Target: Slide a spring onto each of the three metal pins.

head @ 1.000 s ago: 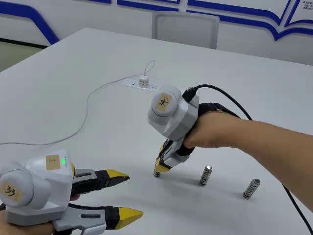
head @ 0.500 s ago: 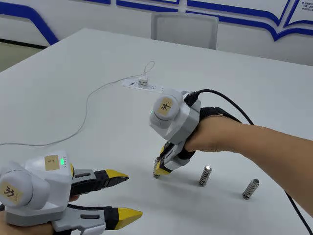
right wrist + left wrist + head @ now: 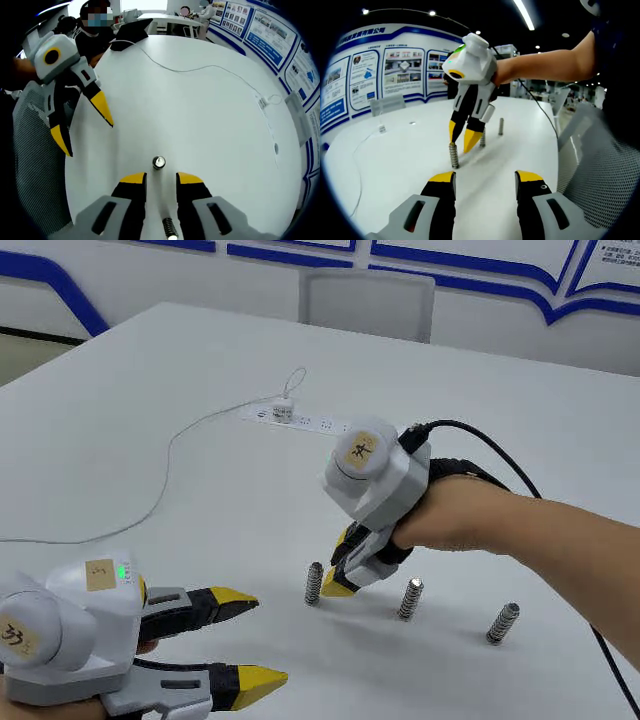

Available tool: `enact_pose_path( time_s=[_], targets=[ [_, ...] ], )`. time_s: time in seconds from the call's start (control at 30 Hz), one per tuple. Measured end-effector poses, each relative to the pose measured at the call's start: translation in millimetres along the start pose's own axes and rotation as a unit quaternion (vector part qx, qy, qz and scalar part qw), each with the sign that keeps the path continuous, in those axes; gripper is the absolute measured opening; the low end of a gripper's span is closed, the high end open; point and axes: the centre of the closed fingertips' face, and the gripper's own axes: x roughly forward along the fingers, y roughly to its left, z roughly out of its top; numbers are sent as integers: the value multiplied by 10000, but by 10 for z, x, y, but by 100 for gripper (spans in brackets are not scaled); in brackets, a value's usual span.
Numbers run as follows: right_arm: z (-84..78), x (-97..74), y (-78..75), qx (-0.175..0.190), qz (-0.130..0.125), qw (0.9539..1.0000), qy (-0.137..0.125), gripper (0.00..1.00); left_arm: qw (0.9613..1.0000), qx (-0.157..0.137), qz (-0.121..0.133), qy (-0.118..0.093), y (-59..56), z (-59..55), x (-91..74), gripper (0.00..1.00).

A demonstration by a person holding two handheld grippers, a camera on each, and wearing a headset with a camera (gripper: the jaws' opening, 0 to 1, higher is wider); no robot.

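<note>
Three metal pins stand in a row on the white table (image 3: 150, 380), each with a spring on it: left spring (image 3: 313, 583), middle spring (image 3: 411, 597), right spring (image 3: 502, 623). My right gripper (image 3: 334, 586) points down just right of the left spring, jaws slightly apart with nothing between them. In the right gripper view the left spring's top (image 3: 158, 162) lies just ahead of the right gripper (image 3: 160, 179). My left gripper (image 3: 248, 638) rests low at the near left, open and empty. The left gripper (image 3: 486, 177) looks at the left spring (image 3: 454, 156) and the right gripper (image 3: 462, 136).
A white power strip (image 3: 300, 421) with a plug lies farther back, and its thin white cable (image 3: 165, 465) loops left across the table. A black cable (image 3: 480, 440) trails from the right gripper. A grey chair (image 3: 365, 300) stands beyond the far edge.
The right gripper has let go of the left spring and drawn back to its right. The spring stays standing on its pin. The left gripper has held still.
</note>
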Motion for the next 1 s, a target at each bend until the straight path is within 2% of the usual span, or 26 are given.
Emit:
enact_pose_path(
  time_s=[0.53, 1.0],
  targets=[
    [-167, -265, 182, 214, -183, 9986, -452, 27, 10000, 50, -24, -10, 0, 35, 38, 50],
    [-372, -506, 393, 542, -340, 9937, -921, 27, 10000, 65, 4, -25, 11, 59, 39, 53]
  ],
)
